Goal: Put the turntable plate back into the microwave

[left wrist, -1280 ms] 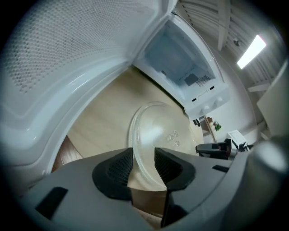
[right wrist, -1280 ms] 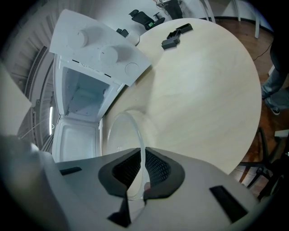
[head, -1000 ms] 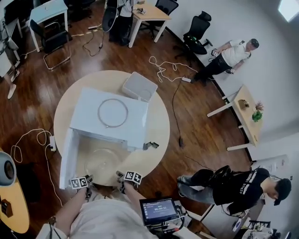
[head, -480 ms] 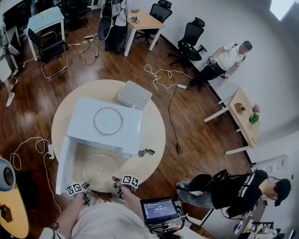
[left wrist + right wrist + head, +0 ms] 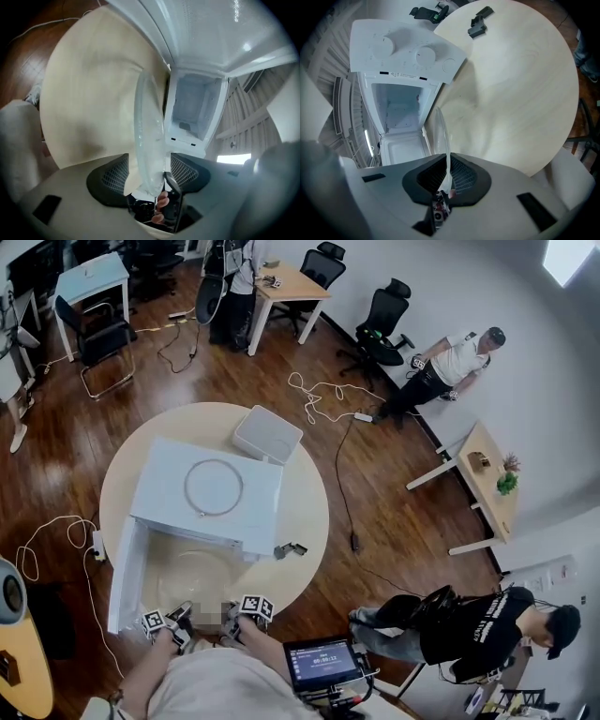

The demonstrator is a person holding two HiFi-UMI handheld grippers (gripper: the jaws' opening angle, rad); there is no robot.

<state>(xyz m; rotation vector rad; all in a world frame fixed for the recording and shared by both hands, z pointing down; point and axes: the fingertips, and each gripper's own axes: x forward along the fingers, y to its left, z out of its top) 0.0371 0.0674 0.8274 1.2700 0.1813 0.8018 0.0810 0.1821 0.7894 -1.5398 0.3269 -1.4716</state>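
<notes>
- Not home yet: the turntable plate (image 5: 147, 126) is outside the microwave (image 5: 258, 507). It is held roughly level, just short of the open cavity (image 5: 401, 108) that lies straight ahead of both tools.
- The right tool (image 5: 447, 161) has its jaws nearly together and pinches the plate's near rim, so this one carries the glass.
- The left tool (image 5: 147, 161) stands wide. Its jaws have just been opening, the plate's rim runs between them, and neither pad looks to be pressing on it.
- Done so far, as I read it: the door (image 5: 122, 577) is swung open just to the left of the left tool. The cavity looks bare, and the plate seems to be clear of the tabletop (image 5: 305, 493).
- Left to do: move the plate forward off the tools into the cavity, set it down flat, let go and back out.
- One snag, I reckon: a thin ring (image 5: 186, 489) lies on the microwave's top, beyond the tools. It may be the roller that belongs under the plate, and it is not inside yet.
- The count:
  - one turntable plate and one microwave with one door;
  - one ring;
  - two tools;
  - one white box (image 5: 267, 434) on the tabletop past the microwave;
  - one small dark piece (image 5: 289, 549) on the tabletop, ahead and to the right of the right tool.
</notes>
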